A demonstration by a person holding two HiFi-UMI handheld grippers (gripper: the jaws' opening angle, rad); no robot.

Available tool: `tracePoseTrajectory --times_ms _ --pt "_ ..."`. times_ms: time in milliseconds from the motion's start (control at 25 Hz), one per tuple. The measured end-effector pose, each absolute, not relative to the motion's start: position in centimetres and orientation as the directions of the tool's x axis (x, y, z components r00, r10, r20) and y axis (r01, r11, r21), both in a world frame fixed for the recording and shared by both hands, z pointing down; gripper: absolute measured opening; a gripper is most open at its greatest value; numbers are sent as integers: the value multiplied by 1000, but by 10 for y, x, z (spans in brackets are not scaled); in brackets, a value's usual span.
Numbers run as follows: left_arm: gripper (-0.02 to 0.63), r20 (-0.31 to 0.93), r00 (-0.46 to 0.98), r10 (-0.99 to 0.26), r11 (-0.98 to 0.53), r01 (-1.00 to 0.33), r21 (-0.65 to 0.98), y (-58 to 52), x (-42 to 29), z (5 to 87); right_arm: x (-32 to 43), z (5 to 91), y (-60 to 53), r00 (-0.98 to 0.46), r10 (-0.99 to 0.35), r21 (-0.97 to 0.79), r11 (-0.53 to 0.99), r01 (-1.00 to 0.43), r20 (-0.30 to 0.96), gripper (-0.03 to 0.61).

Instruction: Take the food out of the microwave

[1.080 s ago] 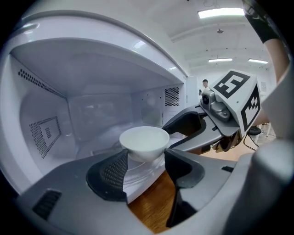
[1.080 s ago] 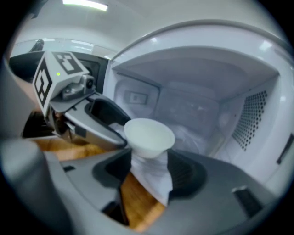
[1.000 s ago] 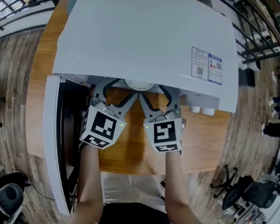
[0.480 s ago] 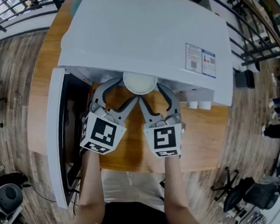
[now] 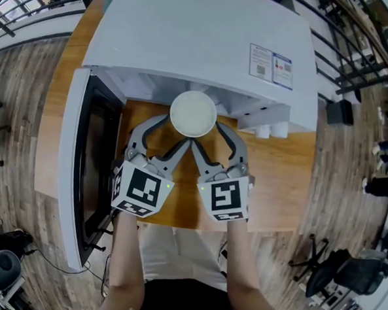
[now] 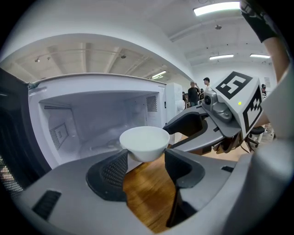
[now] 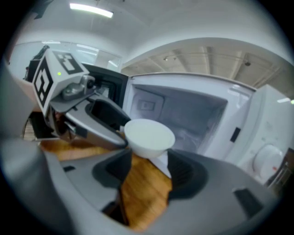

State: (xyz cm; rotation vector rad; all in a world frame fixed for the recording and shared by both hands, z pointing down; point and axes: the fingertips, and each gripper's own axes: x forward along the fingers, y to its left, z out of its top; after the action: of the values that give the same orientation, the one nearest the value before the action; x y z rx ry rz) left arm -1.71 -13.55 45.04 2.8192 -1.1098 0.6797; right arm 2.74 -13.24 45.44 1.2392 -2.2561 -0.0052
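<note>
"Where's the bowl [image 5: 193, 114] right now?"

"Just in front of the microwave [image 5: 201, 40], outside its mouth, up in the air over the table [image 5: 277, 182]. It touches neither the wood nor the oven."

"Which one's got it, left or right?"

"Both. The left gripper [image 6: 146, 160] is clamped on the bowl's lower part from its left side, and the right gripper [image 7: 148, 158] grasps it from its right. Each pair of jaws stands wide, with the bowl wedged between the tips and its rim above the pads [image 6: 114, 167]."

"Do the two grippers touch each other?"

"Their inner jaws run close together under the bowl. Whether they actually meet, I can't tell from here."

"Is the bowl level?"

"Upright, and the rim looks level. It's white inside and out, and I can't make out what's in it."

"And the door [image 5: 72, 170]?"

"Swung wide open on the person's left, standing out from the front of the oven. Behind the bowl the cavity [image 6: 92, 119] shows white walls, with a small grille on its left side wall."

"Anything on top of the oven?"

"A sticker [image 5: 270, 64] near the right front corner. The print is too small to read."
</note>
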Motion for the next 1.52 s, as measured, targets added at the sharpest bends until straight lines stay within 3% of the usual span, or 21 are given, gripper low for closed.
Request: tracePoseTrajectory --times_ms 1520 --pt "278 432 646 -629 -732 -680 -48 -40 7 500 50 510 -37 -442 -714 201 622 -757 543 259"
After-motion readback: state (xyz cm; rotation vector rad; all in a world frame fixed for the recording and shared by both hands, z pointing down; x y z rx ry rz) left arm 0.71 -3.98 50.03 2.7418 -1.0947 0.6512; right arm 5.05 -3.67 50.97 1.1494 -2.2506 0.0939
